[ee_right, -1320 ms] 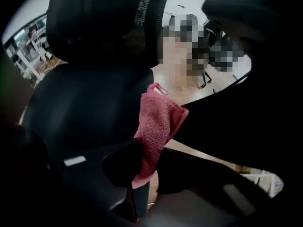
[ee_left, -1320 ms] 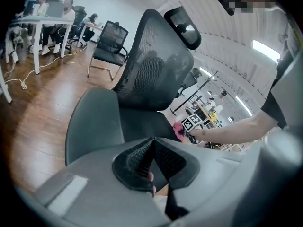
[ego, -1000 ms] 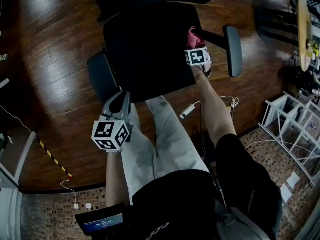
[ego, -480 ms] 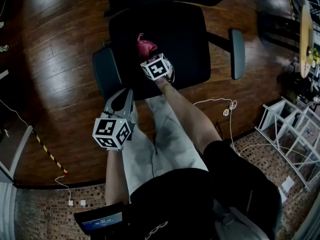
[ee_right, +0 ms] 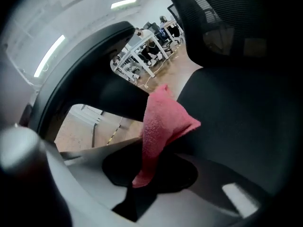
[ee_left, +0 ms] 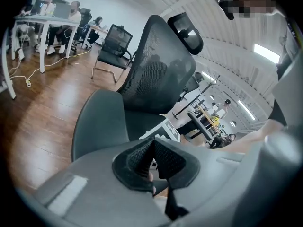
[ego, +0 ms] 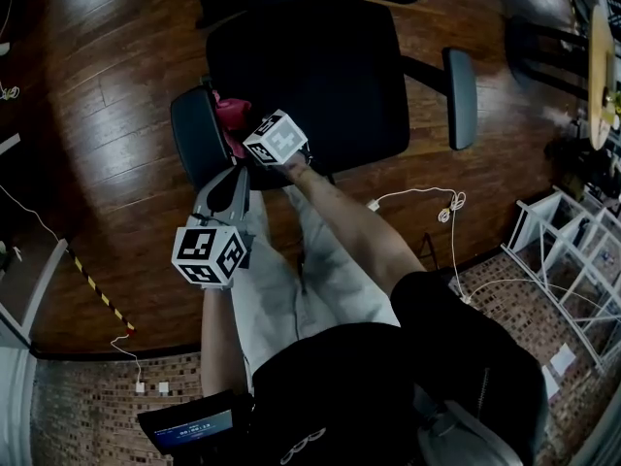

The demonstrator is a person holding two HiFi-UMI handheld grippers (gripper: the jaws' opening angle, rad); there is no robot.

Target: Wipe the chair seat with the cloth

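Head view, seat: we look down on a black office chair seat (ego: 320, 76) standing on a dark wooden floor (ego: 97, 115). It has a left armrest (ego: 194, 144) at the view's left and a right armrest (ego: 460, 95) opposite.
Cloth: we see the pink cloth (ego: 229, 113) at the seat's left edge, just beside the left armrest, bunched at the tip of the right tongs (ego: 243, 132).
Right tongs: in the right gripper view they (ee_right: 142, 174) are clenched on the cloth (ee_right: 161, 122), which stands up out of the jaws in a folded peak against the dark seat.
Left tongs: they (ego: 236, 181) sit off the seat's front corner, above light trousers (ego: 281, 280), pointing toward the left armrest. In the left gripper view the jaws (ee_left: 154, 143) are pressed together with nothing between them.
Markings: each pair of tongs carries a marker cube (ego: 207, 256) with black-and-white square patterns.
Writing: a small screen (ego: 189, 430) at the bottom edge shows light characters too small for us to read.
Cable: a white cable (ego: 427, 197) lies on the floor near the seat's front right.
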